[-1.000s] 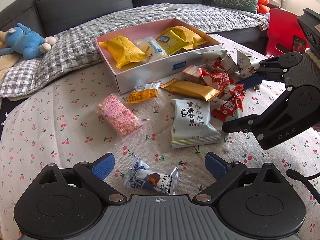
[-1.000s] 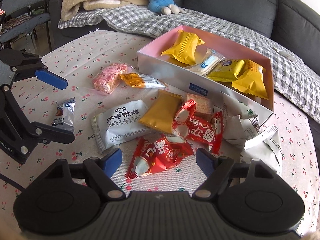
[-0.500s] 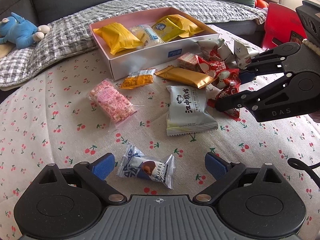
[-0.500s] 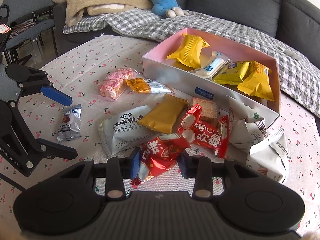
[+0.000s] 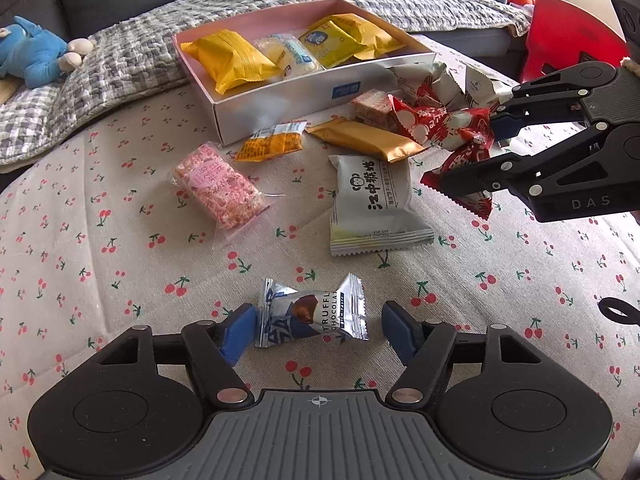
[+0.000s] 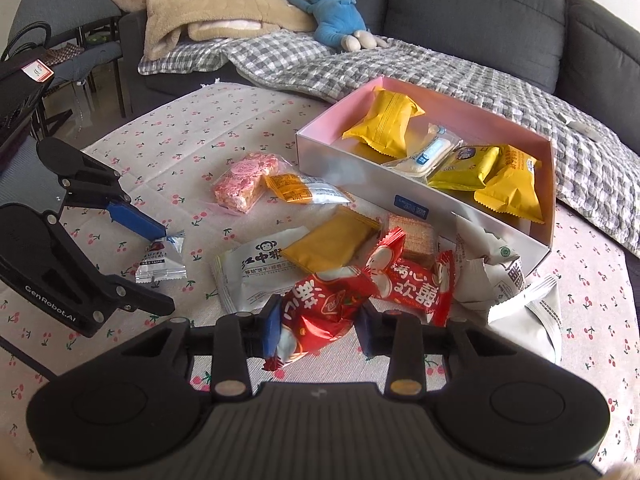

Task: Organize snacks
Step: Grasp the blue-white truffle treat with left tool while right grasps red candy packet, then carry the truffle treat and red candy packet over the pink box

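Item: truffle chocolate [image 5: 314, 312], lying on the cherry-print surface [image 5: 100, 240] between the pads of the left gripper [image 5: 318, 330]. Jaws closing; the left pad touches the wrapper, the right pad is not yet on it.
Risk: the crinkled foil may slide out or be caught only by its twisted end.
Item: red snack packet [image 6: 316, 312], clamped in the right gripper [image 6: 316, 326], near the pink box [image 6: 400, 196]. It may snag its red neighbour.
Pose: both grippers angled downward.
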A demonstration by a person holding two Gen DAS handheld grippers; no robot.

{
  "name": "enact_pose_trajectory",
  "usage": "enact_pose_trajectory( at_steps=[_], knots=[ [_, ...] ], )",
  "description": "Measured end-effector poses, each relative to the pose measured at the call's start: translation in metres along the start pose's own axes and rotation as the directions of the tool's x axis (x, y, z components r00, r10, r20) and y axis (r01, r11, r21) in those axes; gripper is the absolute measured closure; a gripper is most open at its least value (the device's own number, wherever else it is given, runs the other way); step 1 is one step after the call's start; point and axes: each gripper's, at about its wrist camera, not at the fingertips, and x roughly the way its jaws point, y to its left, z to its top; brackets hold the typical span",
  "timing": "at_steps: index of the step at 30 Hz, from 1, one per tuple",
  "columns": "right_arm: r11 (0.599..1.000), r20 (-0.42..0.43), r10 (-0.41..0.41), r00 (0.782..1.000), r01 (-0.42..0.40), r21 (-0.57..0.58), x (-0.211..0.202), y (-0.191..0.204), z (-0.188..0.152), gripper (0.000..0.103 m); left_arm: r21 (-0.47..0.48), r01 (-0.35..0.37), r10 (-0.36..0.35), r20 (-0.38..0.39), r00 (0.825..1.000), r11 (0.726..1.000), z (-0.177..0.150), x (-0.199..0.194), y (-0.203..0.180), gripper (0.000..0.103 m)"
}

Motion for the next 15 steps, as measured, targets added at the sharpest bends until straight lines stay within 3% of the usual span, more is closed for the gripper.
enact_pose_trajectory(
  at_steps=[8,11,13,15],
  knots=[
    [1.000,0.000,-0.006,1.000,0.006,-0.004,-0.0004,0.0009,0.0000,0.069,-0.011,-0.011,0.011,0.006,1.000,1.000,0.0014,-0.0013,0.0011,0.054],
    [1.000,0.004,-0.010,1.000,0.010,-0.006,-0.0021,0.0011,0.0000,0.069,-0.024,-0.024,0.024,0.015,1.000,0.999,0.0019,-0.0015,0.0029,0.069],
    [1.000,0.008,-0.011,1.000,0.011,-0.008,-0.0035,0.0011,0.0002,0.069,-0.033,-0.032,0.033,0.019,0.999,0.999,0.0027,-0.0018,0.0036,0.085],
    [1.000,0.011,-0.012,1.000,0.012,-0.008,-0.0046,0.0007,0.0002,0.069,-0.046,-0.040,0.041,0.023,0.999,0.998,0.0035,-0.0019,0.0045,0.088]
  ],
)
